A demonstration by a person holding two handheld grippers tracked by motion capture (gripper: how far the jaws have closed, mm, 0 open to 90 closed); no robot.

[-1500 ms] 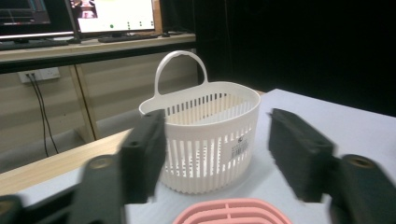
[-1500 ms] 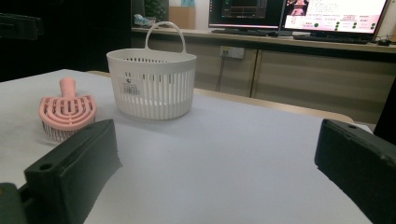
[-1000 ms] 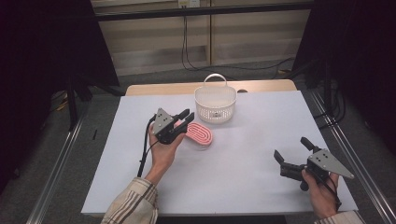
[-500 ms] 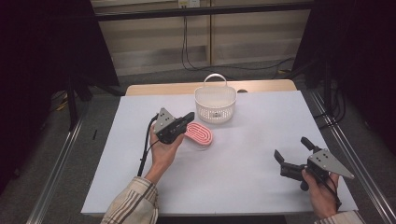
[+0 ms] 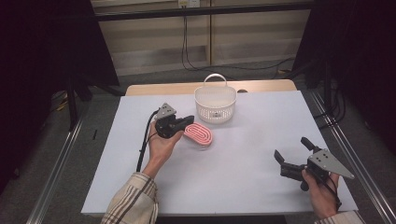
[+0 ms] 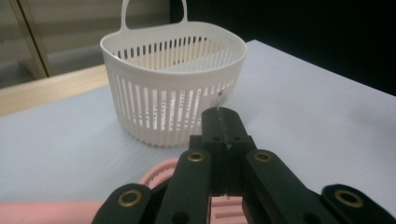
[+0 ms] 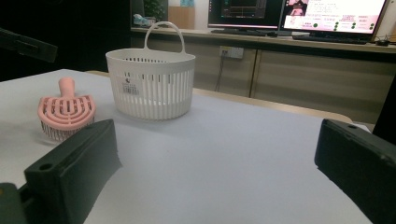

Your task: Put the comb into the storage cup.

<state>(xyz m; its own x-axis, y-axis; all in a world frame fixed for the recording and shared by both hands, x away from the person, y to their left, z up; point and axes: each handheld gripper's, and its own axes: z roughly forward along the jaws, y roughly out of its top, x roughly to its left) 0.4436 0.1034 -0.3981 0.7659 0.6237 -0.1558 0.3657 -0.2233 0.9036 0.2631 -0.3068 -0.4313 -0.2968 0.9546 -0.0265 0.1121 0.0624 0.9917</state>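
Note:
A pink brush point(image 5: 198, 134) lies flat on the white table sheet point(image 5: 252, 186), just in front of a white slatted basket point(image 5: 215, 105) with a handle. My left gripper point(image 5: 189, 118) hovers over the brush's handle end, jaws shut together with nothing between them. In the left gripper view the shut jaws point(image 6: 219, 114) point at the basket point(image 6: 173, 93), and the pink brush point(image 6: 159, 175) shows beneath them. My right gripper point(image 5: 291, 148) rests near the table's front right, open and empty. The right gripper view looks across the sheet at the brush point(image 7: 65, 112) and the basket point(image 7: 152, 84).
The wooden table edge point(image 5: 261, 86) runs behind the basket. Metal rails point(image 5: 51, 182) flank the table on both sides. Monitors point(image 7: 299, 11) stand on a counter in the background of the right gripper view. Bare sheet lies between the two grippers.
The left gripper's jaws have closed from slightly apart to shut, staying over the brush's handle end. The right gripper has not moved.

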